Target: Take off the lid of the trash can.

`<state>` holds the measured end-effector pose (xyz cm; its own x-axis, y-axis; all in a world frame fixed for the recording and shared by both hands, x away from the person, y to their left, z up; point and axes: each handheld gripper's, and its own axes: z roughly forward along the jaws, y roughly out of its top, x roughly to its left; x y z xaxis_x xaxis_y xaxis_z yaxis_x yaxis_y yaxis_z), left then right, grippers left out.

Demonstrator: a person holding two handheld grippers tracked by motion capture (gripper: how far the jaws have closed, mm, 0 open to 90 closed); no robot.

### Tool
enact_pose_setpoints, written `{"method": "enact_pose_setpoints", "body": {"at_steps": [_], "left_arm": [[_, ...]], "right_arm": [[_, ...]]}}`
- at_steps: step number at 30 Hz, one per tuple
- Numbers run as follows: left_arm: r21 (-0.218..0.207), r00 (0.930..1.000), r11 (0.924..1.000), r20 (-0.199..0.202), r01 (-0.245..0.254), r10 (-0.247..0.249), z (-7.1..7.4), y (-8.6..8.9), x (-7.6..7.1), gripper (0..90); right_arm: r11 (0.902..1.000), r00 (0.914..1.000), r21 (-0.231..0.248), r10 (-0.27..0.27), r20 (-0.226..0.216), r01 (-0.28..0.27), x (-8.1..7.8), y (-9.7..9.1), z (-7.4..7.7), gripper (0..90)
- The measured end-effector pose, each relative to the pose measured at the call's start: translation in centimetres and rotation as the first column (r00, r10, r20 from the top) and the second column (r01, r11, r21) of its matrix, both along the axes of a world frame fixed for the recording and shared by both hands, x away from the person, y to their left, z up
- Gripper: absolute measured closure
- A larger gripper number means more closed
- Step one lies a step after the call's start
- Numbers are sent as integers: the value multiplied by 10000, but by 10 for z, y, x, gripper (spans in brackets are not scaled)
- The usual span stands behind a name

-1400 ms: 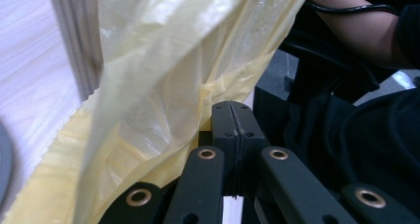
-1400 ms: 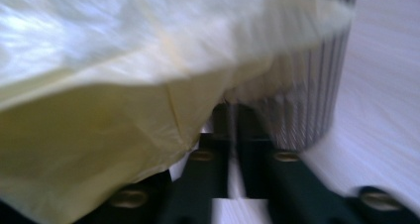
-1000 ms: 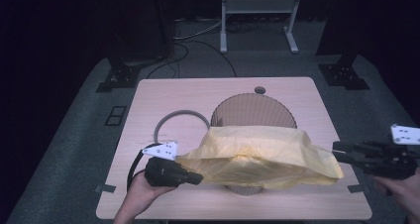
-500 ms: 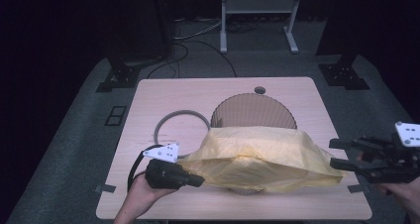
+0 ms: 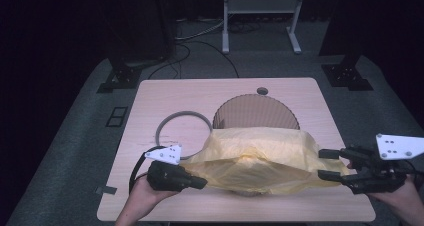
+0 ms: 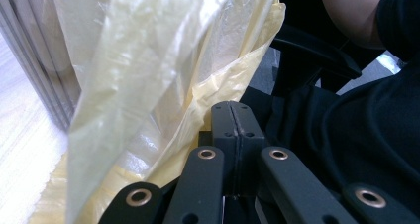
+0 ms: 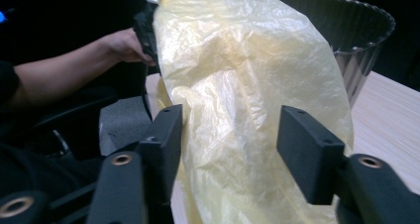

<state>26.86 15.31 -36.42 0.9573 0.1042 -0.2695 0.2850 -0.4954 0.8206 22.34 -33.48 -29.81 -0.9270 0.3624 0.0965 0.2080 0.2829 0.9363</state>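
Bench (image 5: 280,88) far strip and left part bare; only grey ring (image 5: 183,128) lies flat on the left, low, passable above. Centre blocked: ribbed bin (image 5: 256,111) upright, yellow bag (image 5: 260,156) draped over its near rim, spreading toward both front corners. Front edge strip narrow, between bag and bench lip.

I count one thin, crinkled yellow plastic bag (image 5: 255,158), one round dark ribbed bin (image 5: 256,113) and one flat grey ring (image 5: 182,127) on my one pale wooden table (image 5: 210,91). Two black two-jaw grippers are in play: left gripper (image 5: 199,182), right gripper (image 5: 325,164).
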Motion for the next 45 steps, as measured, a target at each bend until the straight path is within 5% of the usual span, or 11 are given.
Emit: {"method": "enact_pose_setpoints", "body": {"at_steps": [2, 6, 9, 13, 22, 25, 33, 42, 45], "left_arm": [[-5, 10000, 10000, 1, -17, 17, 0, 0, 0, 896], [-41, 10000, 10000, 14, -18, 18, 1, -1, -1, 897], [-39, 10000, 10000, 58, 37, -36, 2, -2, -1, 896], [-53, 9999, 9999, 103, 99, -98, 3, -2, -1, 896], [-71, 9998, 9999, 160, 114, -113, 6, -3, -1, 897], [-46, 9998, 9999, 158, 108, -108, 6, -4, 0, 897], [-72, 9992, 9999, 387, 73, -70, 9, -7, 3, 897], [-815, 9974, 9964, 695, 252, -196, 8, -6, 8, 898], [-1408, 9953, 9895, 954, 328, -195, 5, -4, 8, 898]], "right_arm": [[10000, 9999, -84, -27, 117, 28, 1, 5, 1, 497], [9999, 9991, 4, 172, 388, -172, 1, 12, 4, 338], [9999, 9972, -85, 100, 738, -94, -2, 20, 7, 329], [9990, 9939, -341, -256, 1072, 294, 0, 26, 11, 478], [9984, 9943, -266, -476, 950, 504, 8, 29, 22, 888], [9986, 9946, -68, -525, 895, 533, 12, 28, 26, 891], [9908, 9883, 563, -1274, 842, 1229, 43, 30, 48, 891], [9837, 9828, 636, -1723, 659, 1682, 93, 39, 63, 897], [9810, 9812, 705, -1850, 544, 1810, 106, 40, 64, 897]]}}
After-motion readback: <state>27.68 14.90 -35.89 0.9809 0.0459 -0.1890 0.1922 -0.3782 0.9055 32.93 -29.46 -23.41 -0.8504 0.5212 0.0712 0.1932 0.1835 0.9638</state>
